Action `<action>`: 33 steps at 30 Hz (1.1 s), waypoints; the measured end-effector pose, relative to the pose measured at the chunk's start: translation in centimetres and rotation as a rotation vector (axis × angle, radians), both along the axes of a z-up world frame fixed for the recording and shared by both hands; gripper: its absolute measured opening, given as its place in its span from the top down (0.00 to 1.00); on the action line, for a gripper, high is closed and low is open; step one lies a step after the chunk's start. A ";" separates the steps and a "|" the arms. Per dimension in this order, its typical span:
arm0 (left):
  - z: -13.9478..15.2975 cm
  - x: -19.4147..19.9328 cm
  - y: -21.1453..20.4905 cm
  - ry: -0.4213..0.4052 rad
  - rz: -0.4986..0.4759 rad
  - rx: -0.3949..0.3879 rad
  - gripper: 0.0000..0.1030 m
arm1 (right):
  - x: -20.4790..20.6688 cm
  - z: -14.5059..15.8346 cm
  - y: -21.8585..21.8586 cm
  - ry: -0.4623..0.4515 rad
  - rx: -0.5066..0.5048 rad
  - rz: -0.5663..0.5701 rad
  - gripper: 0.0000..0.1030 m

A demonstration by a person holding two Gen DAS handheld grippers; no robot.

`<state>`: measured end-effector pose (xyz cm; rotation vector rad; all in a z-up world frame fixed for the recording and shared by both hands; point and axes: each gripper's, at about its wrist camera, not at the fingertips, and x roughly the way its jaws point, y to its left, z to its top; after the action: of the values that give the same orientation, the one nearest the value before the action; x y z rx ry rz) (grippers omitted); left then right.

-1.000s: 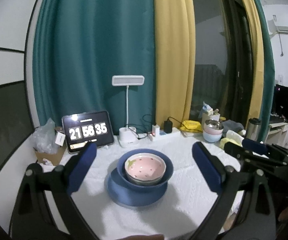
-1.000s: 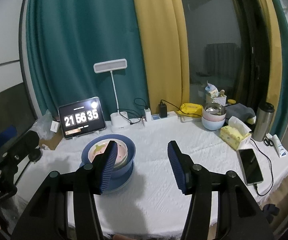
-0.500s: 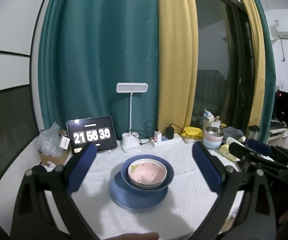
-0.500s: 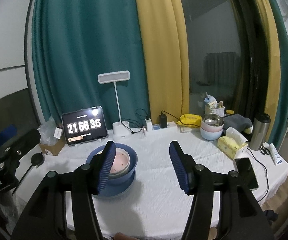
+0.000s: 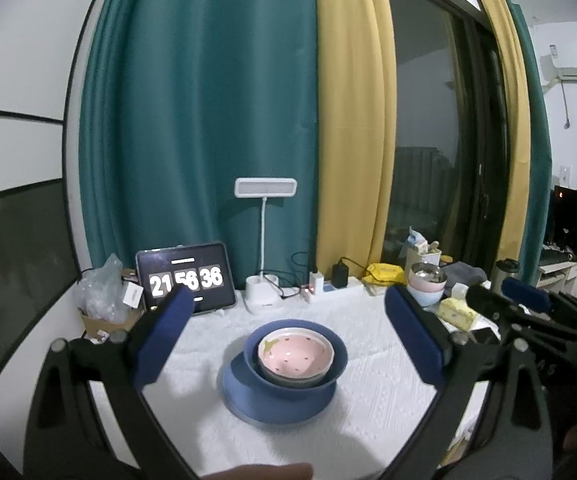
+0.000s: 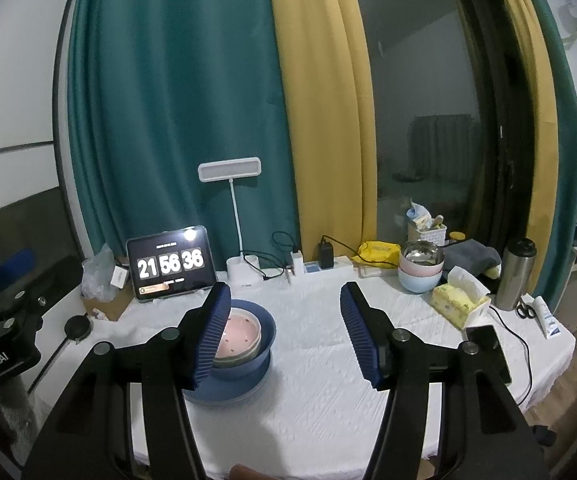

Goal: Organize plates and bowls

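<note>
A pink bowl sits inside a blue bowl, which rests on a blue plate, on the white tablecloth. The stack also shows in the right wrist view, where the pink bowl sits in the blue bowl on the plate, partly hidden by the left finger. My left gripper is open and empty, held back from the stack with it framed between the fingers. My right gripper is open and empty, to the right of the stack.
A tablet clock, a desk lamp and a power strip stand at the table's back. Stacked bowls, a tissue box, a steel flask and a phone are at the right.
Both grippers have pulled back and risen from the stack, which now looks smaller and lower in view. Both stay open. The stack has not moved.
</note>
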<state>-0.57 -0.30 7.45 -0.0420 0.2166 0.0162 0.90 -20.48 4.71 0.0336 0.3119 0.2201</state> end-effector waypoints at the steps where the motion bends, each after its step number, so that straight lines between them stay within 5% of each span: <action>1: 0.1 0.0 0.1 -0.002 0.003 -0.003 0.05 | -0.1 0.0 0.0 -0.001 0.000 -0.001 0.41; 33: 0.4 0.2 0.6 0.007 0.014 -0.009 0.05 | -0.2 0.2 -0.4 0.001 0.003 -0.007 0.41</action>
<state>-0.39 0.28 7.85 -0.0525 0.2231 0.0297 0.72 -20.90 4.90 0.0376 0.3127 0.2135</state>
